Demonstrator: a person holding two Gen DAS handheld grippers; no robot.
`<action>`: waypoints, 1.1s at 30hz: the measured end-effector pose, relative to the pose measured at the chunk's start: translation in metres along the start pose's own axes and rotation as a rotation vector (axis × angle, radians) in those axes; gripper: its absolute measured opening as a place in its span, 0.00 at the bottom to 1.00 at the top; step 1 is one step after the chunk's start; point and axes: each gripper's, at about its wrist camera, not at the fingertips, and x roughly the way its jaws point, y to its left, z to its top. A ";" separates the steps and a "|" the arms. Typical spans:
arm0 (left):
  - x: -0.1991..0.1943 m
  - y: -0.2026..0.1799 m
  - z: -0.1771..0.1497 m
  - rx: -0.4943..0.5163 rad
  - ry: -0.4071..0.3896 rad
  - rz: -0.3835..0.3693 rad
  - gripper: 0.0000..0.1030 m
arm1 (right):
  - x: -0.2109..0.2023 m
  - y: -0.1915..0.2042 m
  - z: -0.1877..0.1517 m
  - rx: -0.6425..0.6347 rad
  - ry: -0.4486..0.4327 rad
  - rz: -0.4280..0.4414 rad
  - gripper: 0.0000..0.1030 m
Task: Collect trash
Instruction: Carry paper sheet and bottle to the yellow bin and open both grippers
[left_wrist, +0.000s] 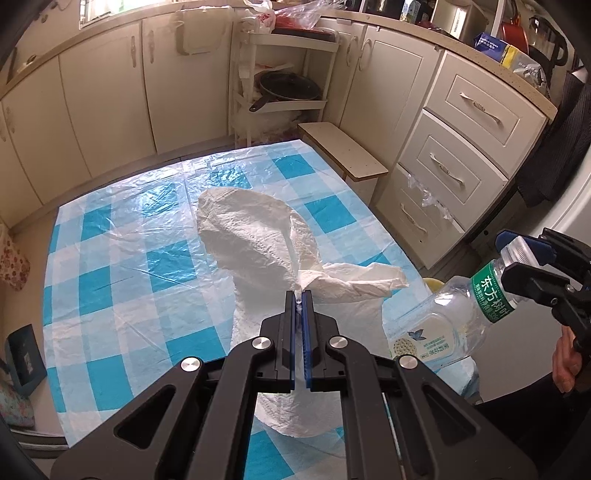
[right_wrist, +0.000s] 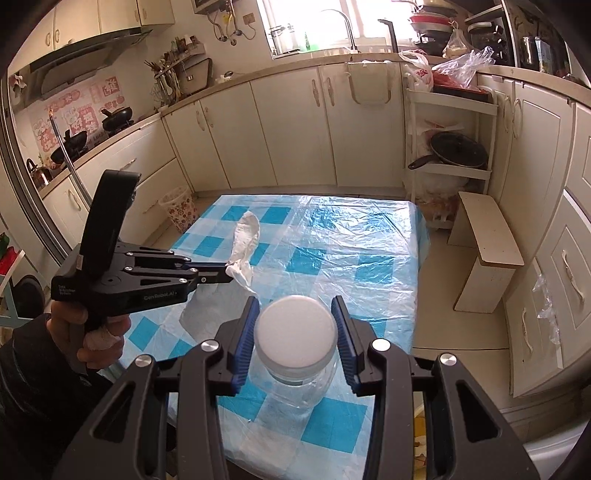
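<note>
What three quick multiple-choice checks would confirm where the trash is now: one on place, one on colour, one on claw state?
1. Where is the paper towel?
A. Flat on the table
B. Pinched in the left claw, hanging above the table
C. In the floral bin

2. What colour is the band on the plastic bottle?
A. Red
B. Yellow
C. Green

3. How does the right claw stand?
A. Closed on the bottle near its cap end
B. Wide open and empty
C. Closed on the towel

Answers:
1 B: the left wrist view shows the towel's gathered edge between the shut blue pads.
2 C: a green band wraps the bottle.
3 A: the right wrist view shows the pads either side of the white cap, and the bottle is off the table.
</note>
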 end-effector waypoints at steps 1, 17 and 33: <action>-0.002 -0.002 0.001 0.004 -0.004 -0.003 0.03 | -0.005 0.000 0.001 0.000 -0.008 -0.003 0.39; -0.007 -0.075 0.017 0.083 -0.040 -0.111 0.03 | -0.074 -0.096 -0.041 0.149 -0.012 -0.288 0.39; 0.060 -0.232 0.009 0.224 0.060 -0.239 0.03 | -0.110 -0.179 -0.077 0.373 -0.081 -0.469 0.65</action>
